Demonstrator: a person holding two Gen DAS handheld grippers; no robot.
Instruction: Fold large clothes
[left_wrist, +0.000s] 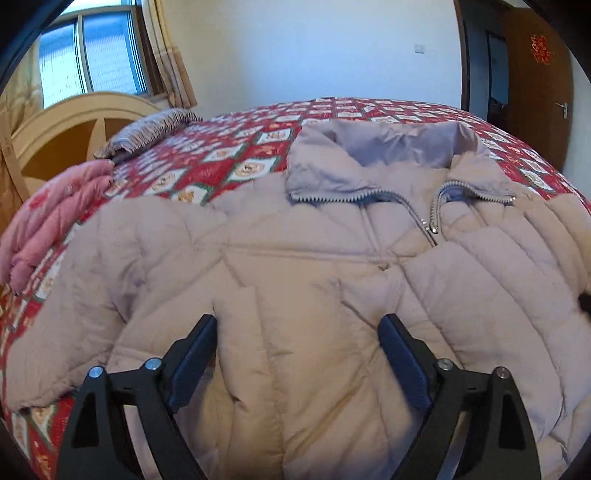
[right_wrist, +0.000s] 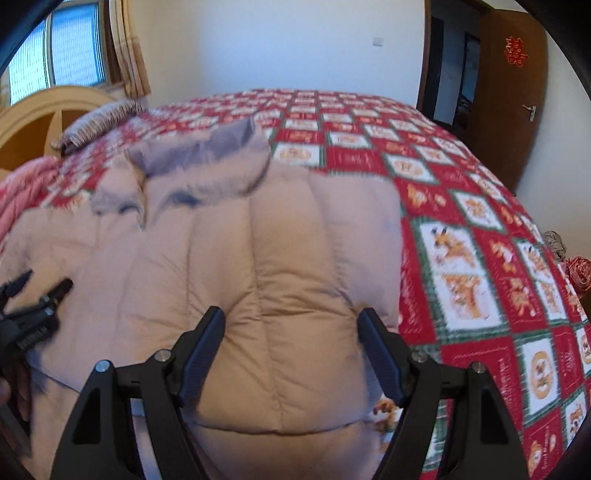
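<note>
Beige puffer jacket (left_wrist: 295, 280) flat on red patchwork quilt (right_wrist: 480, 266), collar at far side, front up. L gripper (left_wrist: 297, 325) released, over near hem. R gripper (right_wrist: 291, 317) released, over jacket's right side

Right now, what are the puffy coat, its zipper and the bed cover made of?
Coat: looks like thin nylon-type cloth with soft stuffing, since it bulges between stitched lines. Zipper: shiny silver teeth, probably metal. Bed cover: seems to be printed cotton, dull with red and white squares.
</note>
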